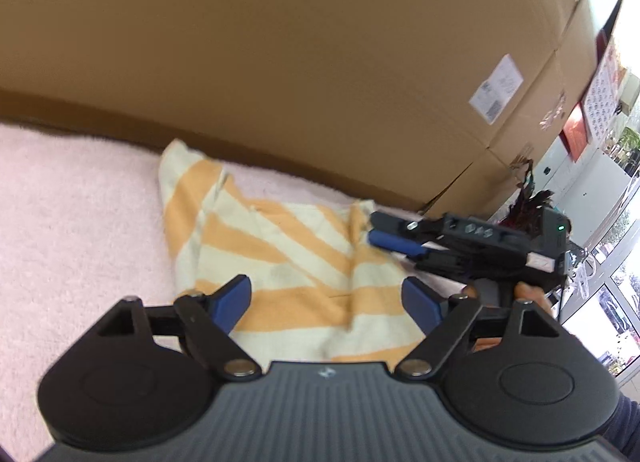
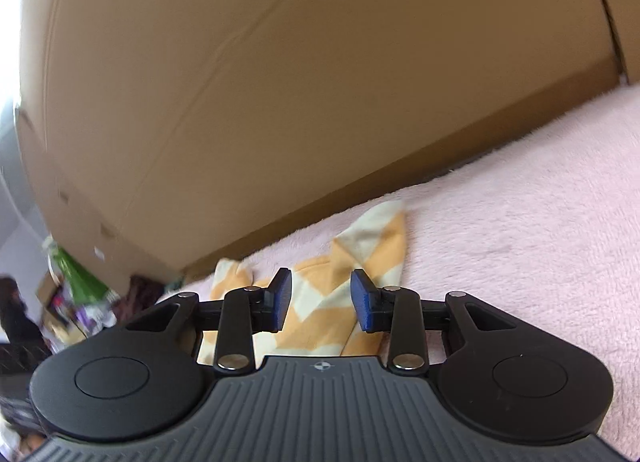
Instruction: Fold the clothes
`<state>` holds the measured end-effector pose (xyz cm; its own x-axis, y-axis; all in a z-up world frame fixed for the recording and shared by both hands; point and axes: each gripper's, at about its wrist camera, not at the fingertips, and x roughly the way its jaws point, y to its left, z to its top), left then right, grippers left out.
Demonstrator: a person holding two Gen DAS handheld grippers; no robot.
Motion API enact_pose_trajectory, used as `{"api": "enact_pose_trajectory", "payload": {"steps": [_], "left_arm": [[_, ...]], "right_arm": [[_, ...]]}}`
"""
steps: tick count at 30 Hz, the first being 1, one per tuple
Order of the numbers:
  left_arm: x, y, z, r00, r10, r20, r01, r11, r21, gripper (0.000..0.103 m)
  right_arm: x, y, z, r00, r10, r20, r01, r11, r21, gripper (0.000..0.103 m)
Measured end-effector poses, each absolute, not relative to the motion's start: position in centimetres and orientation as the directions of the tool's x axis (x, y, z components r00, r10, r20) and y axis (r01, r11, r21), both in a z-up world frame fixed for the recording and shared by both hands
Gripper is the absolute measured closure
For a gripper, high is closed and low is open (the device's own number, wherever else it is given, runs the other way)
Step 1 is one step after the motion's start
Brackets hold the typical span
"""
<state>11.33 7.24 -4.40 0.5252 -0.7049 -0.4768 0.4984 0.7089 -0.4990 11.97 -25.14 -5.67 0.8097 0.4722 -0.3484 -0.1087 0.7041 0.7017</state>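
Both my left gripper (image 1: 326,302) and right gripper (image 2: 320,302) hang spread over the rumpled striped cloth (image 1: 280,262), seemingly mid-fold; next needs pinching an edge.

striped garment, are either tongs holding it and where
Neither holds it: both the left tongs and right tongs are open over the striped garment.
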Motion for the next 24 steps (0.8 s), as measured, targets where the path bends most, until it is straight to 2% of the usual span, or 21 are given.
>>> {"api": "enact_pose_trajectory", "payload": {"steps": [3, 5, 17, 23, 24], "left_arm": [[11.6, 8.4, -5.8, 0.503, -0.767, -0.398, 0.497, 0.634, -0.593, 0.017], [11.8, 9.0, -6.0, 0.492, -0.782, -0.381, 0.490, 0.611, -0.622, 0.015], [10.8, 7.9, -5.4, 0.492, -0.773, -0.401, 0.549, 0.633, -0.546, 0.010], [10.2, 8.0, -4.6, 0.513, -0.777, -0.365, 0.578, 0.627, -0.522, 0.009], [10.1, 8.0, -4.5, 0.513, -0.779, -0.361, 0.584, 0.624, -0.520, 0.008]], "right_arm": [[12.2, -24.9, -5.7, 0.814, 0.465, -0.347, -0.103, 0.704, 0.703, 0.070], [12.3, -24.5, -5.5, 0.814, 0.466, -0.347, -0.113, 0.713, 0.692, 0.068], [13.3, -22.5, -5.4, 0.811, 0.482, -0.331, -0.135, 0.705, 0.696, 0.067], [13.7, -21.8, -5.2, 0.819, 0.462, -0.340, -0.115, 0.714, 0.691, 0.067], [13.6, -21.3, -4.7, 0.830, 0.421, -0.366, -0.084, 0.743, 0.664, 0.067]]}}
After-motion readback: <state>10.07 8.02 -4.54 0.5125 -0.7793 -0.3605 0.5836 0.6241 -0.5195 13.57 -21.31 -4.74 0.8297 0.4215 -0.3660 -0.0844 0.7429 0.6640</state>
